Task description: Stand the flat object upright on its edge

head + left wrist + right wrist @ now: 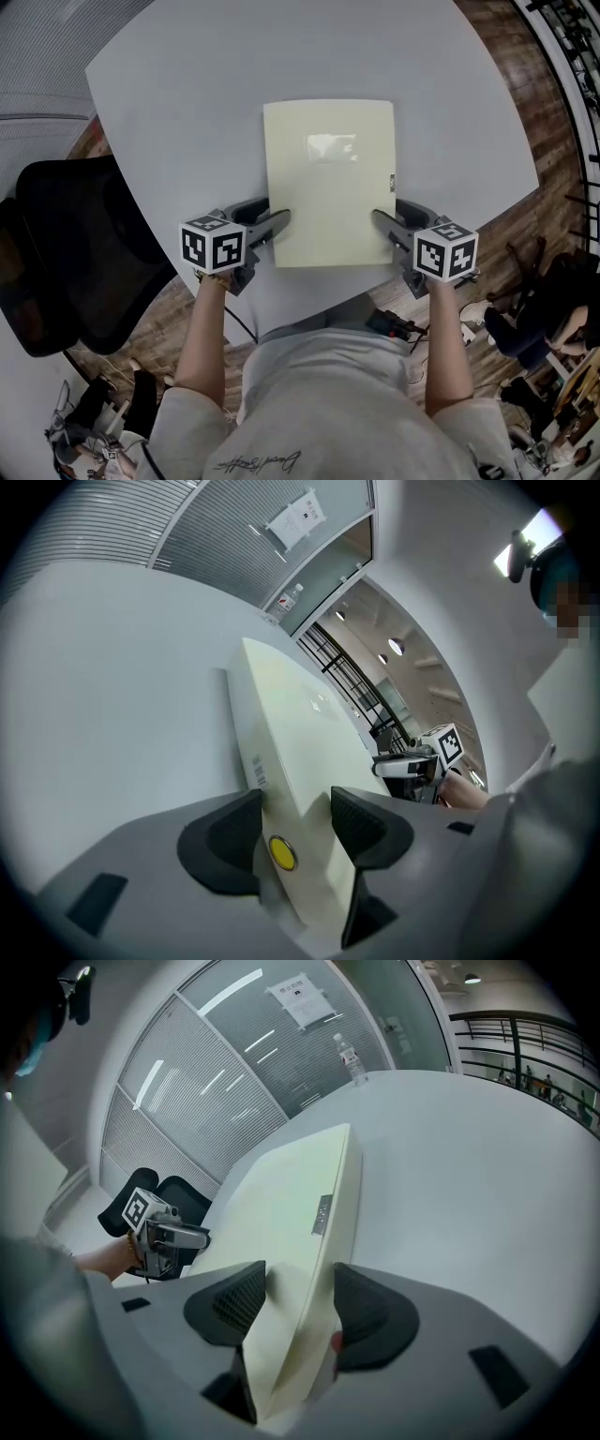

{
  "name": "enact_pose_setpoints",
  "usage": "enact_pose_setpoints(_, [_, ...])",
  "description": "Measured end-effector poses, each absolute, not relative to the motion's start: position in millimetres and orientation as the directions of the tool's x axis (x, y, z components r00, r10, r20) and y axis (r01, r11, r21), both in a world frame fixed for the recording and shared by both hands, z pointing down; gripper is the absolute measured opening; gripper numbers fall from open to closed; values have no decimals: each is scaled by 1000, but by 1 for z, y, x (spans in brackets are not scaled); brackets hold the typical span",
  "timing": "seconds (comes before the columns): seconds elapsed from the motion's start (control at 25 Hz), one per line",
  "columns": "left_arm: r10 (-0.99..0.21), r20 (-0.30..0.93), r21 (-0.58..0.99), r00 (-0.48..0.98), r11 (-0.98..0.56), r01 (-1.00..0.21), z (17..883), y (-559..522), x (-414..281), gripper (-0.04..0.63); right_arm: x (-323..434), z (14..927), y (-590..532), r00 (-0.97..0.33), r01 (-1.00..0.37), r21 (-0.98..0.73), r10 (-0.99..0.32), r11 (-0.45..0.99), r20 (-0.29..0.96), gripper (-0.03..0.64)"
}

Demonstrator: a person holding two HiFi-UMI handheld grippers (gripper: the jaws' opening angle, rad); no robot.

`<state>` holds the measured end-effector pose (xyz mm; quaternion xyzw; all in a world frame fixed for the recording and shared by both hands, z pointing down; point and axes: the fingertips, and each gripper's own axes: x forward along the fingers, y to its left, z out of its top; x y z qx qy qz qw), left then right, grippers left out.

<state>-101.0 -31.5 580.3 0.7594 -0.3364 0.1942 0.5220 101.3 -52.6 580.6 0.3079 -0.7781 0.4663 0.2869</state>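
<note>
A flat cream box (328, 183) lies on the pale grey table (187, 94), its near edge towards me. My left gripper (279, 220) holds the box's near left corner. In the left gripper view the box (291, 733) runs between the two dark pads of the left gripper (295, 813), which close on its faces. My right gripper (382, 220) holds the near right corner. In the right gripper view the box (281, 1213) stands on edge between the pads of the right gripper (300, 1288), and both pads lie against it. A small label shows on each long side edge.
A black office chair (75, 244) stands to the left of the table, on the wooden floor. A water bottle (352, 1061) stands at the table's far edge by a glass wall. A person sits at the lower right (553, 319). The table's near edge is just behind the grippers.
</note>
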Motion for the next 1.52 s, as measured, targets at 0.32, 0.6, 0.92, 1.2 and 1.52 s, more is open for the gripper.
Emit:
enact_pose_setpoints(0.32, [-321,644,653,695,-242,-717,578,-32,-101,233,100,580,-52,-638,-750,-535,-209,389,741,235])
enact_pose_setpoints(0.6, [-334,643,639,689,-263,-723,576,-32,-102,222,100,577,-52,-628,-757,-515,-228,403,744,229])
enact_pose_setpoints(0.92, [-356,642,599,679,-320,-734,566,-32,-103,216,98,566,-54,-608,-764,-460,-265,453,748,225])
enact_pose_setpoints(1.2, [-400,648,530,648,-375,-761,547,-39,-101,210,101,548,-61,-591,-769,-398,-320,500,740,221])
enact_pose_setpoints(1.52, [-463,630,479,624,-402,-781,526,-54,-106,207,95,525,-81,-579,-774,-333,-390,538,716,216])
